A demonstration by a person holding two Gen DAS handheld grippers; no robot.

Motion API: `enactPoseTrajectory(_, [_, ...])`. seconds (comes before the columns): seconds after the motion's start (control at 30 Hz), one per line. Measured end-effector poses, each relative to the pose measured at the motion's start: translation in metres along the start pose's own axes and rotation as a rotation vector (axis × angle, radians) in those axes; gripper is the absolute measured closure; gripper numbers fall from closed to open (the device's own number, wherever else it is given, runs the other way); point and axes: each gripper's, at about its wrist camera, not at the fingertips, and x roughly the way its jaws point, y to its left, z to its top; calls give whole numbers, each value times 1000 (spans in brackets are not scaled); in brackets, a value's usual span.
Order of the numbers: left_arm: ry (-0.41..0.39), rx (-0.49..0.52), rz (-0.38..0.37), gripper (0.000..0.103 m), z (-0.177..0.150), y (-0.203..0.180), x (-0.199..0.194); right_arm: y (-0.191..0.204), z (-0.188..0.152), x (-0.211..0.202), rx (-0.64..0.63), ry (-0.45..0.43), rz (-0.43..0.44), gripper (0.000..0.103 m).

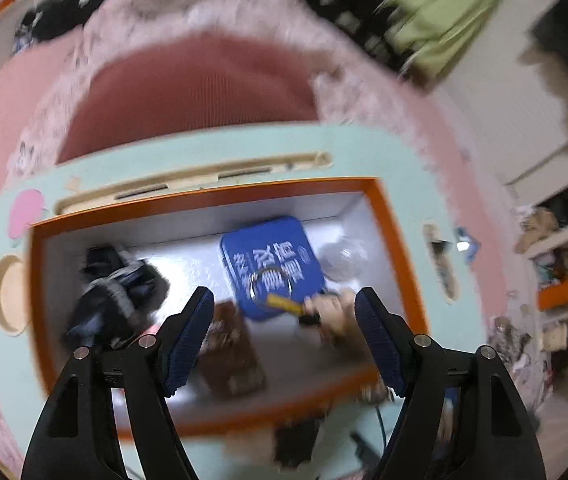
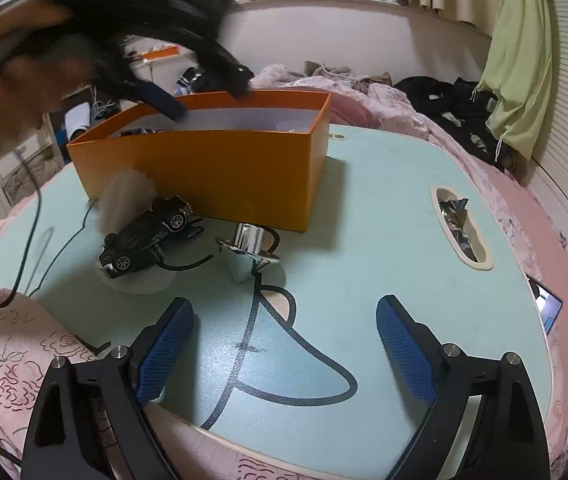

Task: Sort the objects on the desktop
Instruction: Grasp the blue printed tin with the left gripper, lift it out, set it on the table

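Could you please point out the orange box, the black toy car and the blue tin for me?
orange box [image 2: 204, 168]: right wrist view, front wall.
black toy car [image 2: 144, 236]: right wrist view, underside.
blue tin [image 1: 272, 264]: left wrist view, lid.

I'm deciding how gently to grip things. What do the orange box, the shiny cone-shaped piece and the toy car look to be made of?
Orange box: probably cardboard, matte, with thin straight walls and a pale lining.
Shiny cone-shaped piece: mirror-bright chrome finish that reflects the table; metal or plated plastic, I cannot tell which.
Toy car: glossy black body with silvery wheels, likely die-cast metal or hard plastic.

Both hand-held grippers [image 1: 284, 312] [image 2: 284, 332] empty, agape
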Motion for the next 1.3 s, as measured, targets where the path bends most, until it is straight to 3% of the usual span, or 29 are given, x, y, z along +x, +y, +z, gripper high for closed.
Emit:
enactPoseTrajectory(0.13, [67,-8,135,30,20,-12,41,1,0,0,1,-2,2,10])
enactPoseTrajectory(0.23, [87,-50,138,29,22,-7,56,1,0,0,1,-1,2,10])
enactPoseTrajectory(0.33, [61,-25,192,34,20,-11,58,1,1,1,2,0,3,10])
enactPoseTrajectory(0.43, [63,12,189,35,18,-15,58,1,0,1,2,-1,2,10])
enactPoseTrajectory(0.53, [37,-9,131,35,18,-8,50,0,0,1,2,-1,3,10])
enactPoseTrajectory(0.63, [-59,-23,69,35,12,-1,25,-1,0,1,1,-1,3,10])
enactPoseTrajectory(0.87, [-401,4,-65,35,-14,1,-94,-1,-1,1,1,-2,4,10])
enactPoseTrajectory(0.97, [-457,32,-123,35,-44,9,-133,0,-1,1,2,-2,4,10])
enactPoseTrajectory(1.1, [-405,60,-74,35,-94,25,-133,-1,-1,1,2,-2,5,9])
enactPoseTrajectory(1.3, [-207,-47,-70,35,-148,70,-78,1,-2,2,2,-1,5,9])
